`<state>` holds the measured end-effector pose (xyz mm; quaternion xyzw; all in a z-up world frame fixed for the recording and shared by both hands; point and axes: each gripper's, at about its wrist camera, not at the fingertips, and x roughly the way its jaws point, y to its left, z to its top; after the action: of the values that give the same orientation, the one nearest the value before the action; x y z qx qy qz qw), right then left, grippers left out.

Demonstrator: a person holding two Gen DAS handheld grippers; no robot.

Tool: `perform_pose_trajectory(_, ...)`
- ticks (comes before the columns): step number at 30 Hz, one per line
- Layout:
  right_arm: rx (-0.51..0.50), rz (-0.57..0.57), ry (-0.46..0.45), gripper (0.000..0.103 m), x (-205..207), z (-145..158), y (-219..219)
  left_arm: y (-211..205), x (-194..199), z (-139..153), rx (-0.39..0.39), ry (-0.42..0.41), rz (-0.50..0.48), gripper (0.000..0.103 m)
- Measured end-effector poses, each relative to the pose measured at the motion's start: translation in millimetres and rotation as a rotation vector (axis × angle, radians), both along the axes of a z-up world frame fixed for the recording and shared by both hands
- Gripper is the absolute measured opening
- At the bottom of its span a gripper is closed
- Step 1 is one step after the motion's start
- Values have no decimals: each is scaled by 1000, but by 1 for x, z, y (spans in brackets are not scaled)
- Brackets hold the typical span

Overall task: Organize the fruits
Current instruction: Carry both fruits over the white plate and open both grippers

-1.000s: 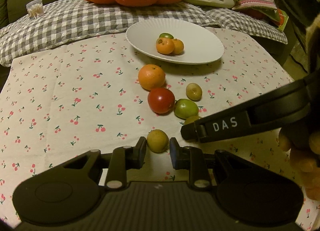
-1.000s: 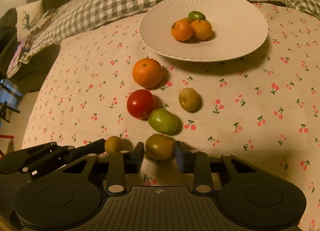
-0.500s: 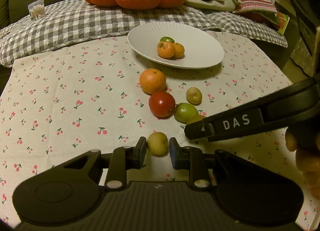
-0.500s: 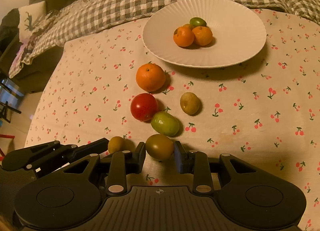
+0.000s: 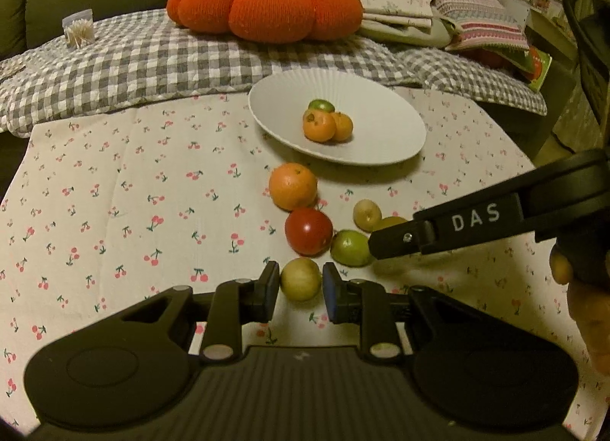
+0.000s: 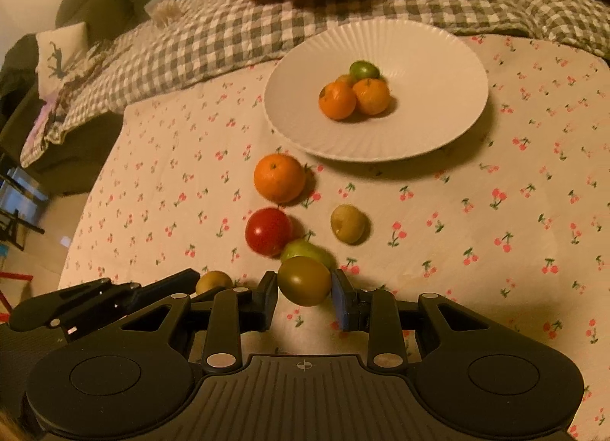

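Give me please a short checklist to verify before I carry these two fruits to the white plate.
1. Right gripper holds the olive-brown round fruit: ok, pads press both sides, and the fruit looks lifted off the cherry-print cloth.
2. Left gripper holds the small yellow round fruit: cannot tell, pads are close but contact is unclear.
3. Room on the white ribbed plate: ok, its few fruits sit clustered in the middle.
4. Low path to the plate: not ok, the big orange and the red tomato lie ahead.
5. Grippers apart: ok, no contact visible.
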<state>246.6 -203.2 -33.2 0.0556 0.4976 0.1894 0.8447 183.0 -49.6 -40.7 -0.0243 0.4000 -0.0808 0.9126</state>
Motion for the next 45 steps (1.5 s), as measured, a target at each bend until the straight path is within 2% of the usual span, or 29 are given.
perform_pose_trajectory(13,50,-41,-47,29,10,23,-19,-2,15,25,-36,-78,19,22)
perform_pose_trajectory(22,62,-111,-95,29,27,36,-42,-16,41,35,-50,-166,-19,22)
perform_pose_trajectory(27,40,-151,-136,29,42,38,-50,-18,65,29,-52,-212,-56,22)
perform_pose_trajectory(30,10,-150,-158,29,50,35,-48,-18,80,20,-74,-198,-91,22)
perform_pose_trajectory(45,-52,-181,-196,29,88,7,-52,-54,120,-16,-33,-190,-131,23)
